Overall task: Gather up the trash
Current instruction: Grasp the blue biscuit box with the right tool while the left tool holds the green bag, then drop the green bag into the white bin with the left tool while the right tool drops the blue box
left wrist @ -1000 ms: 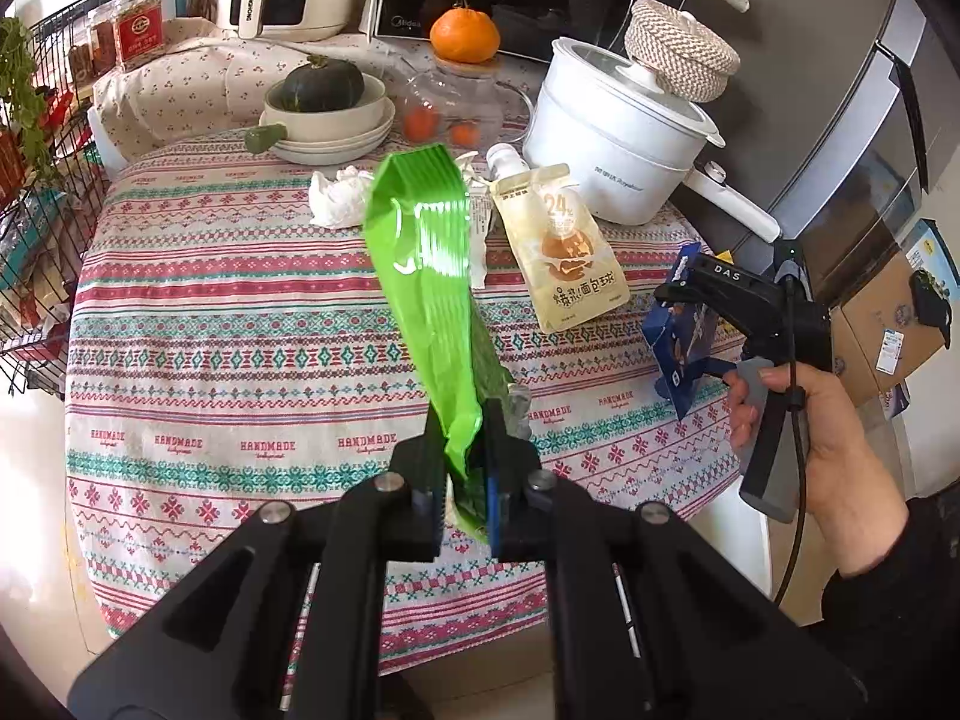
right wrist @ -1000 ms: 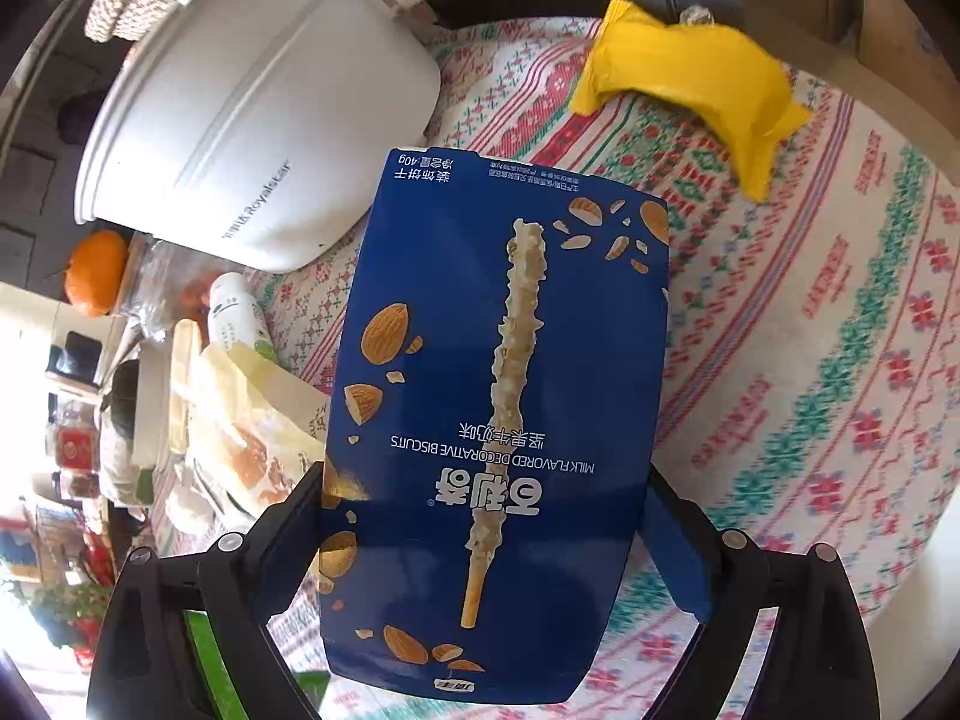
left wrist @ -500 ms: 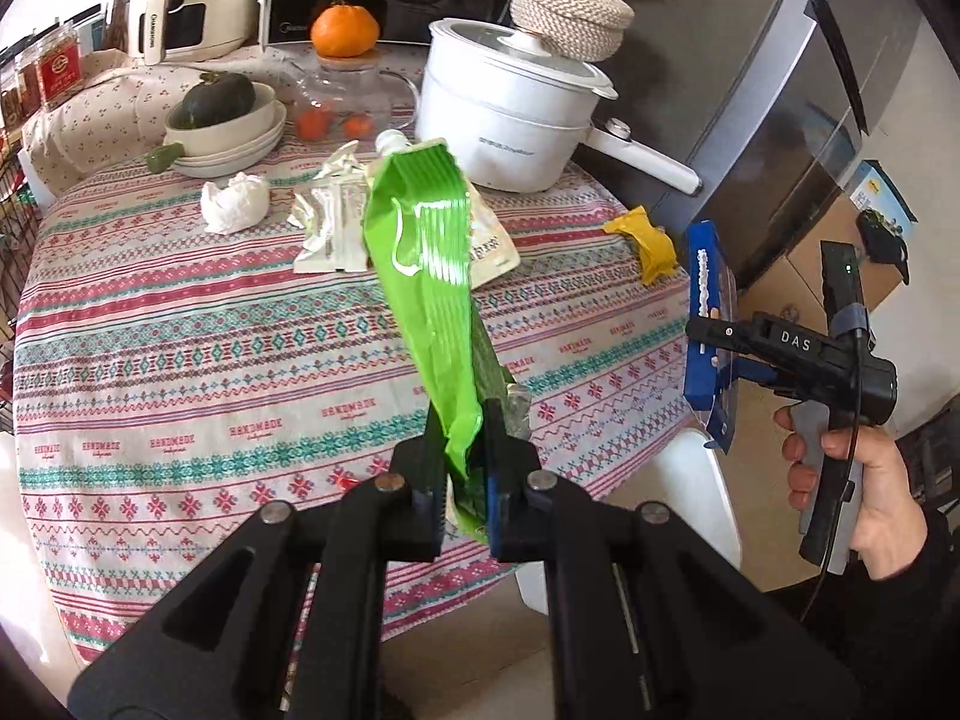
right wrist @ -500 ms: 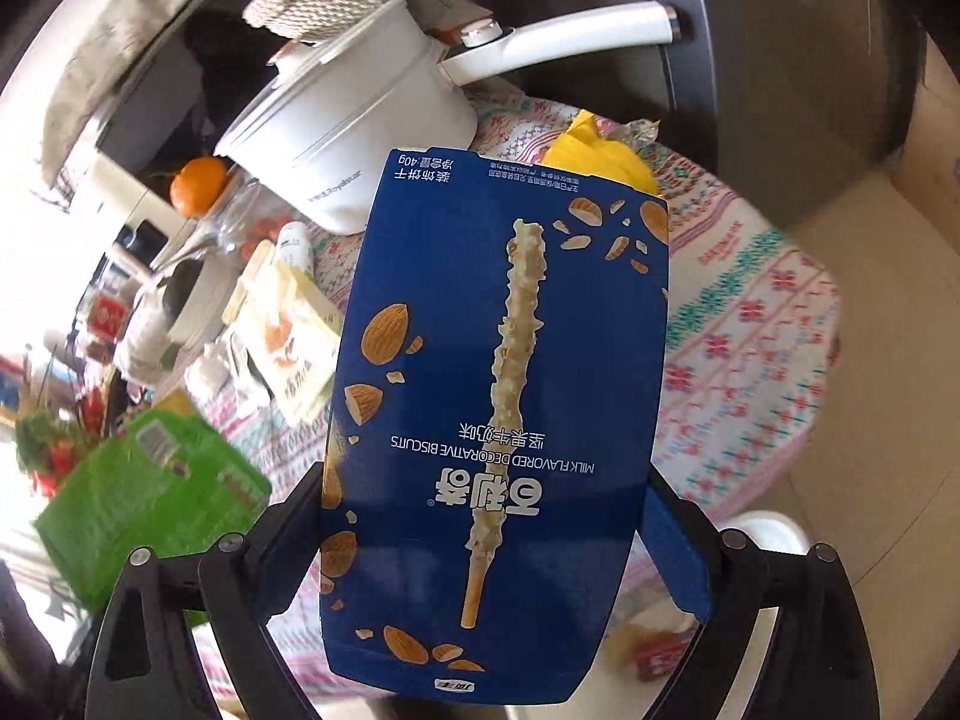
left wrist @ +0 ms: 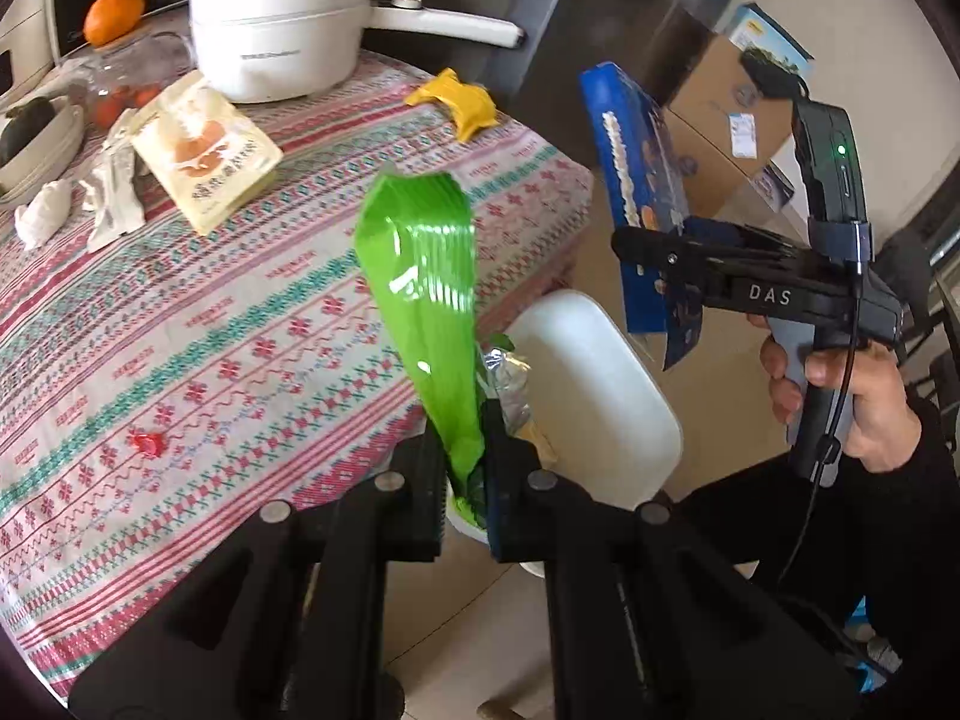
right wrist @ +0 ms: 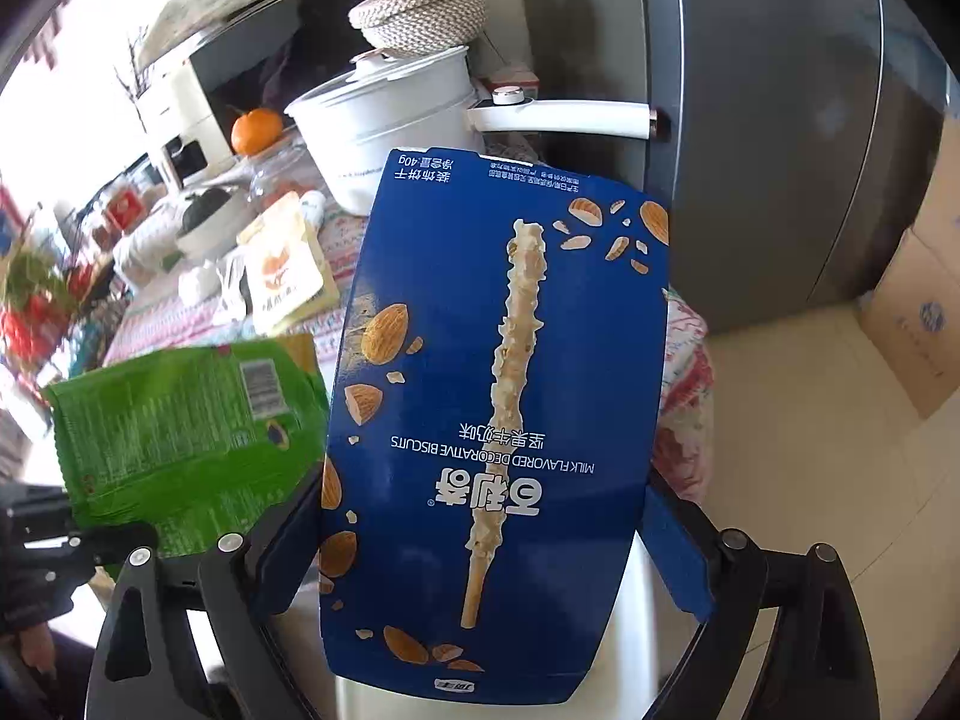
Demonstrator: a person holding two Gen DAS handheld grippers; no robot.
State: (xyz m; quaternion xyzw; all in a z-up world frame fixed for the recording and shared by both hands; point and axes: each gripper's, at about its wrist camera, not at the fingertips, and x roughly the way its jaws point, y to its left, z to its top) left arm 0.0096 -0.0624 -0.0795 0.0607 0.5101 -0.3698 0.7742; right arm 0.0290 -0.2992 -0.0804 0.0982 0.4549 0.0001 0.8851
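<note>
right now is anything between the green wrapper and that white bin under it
Nothing visible blocks it. The green wrapper, clamped in the left hand-held gripper, hangs over the white bin beside the table edge, its mouth hidden from view. The blue biscuit box is held off to the right.

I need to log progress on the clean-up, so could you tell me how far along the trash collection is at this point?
Nothing visibly binned yet. In hand: the left gripper clamps a green wrapper and the right gripper a blue biscuit box, both over the white bin beside the table. Left on the tablecloth: a yellow wrapper, a cream pouch, a torn white packet, a crumpled tissue.
</note>
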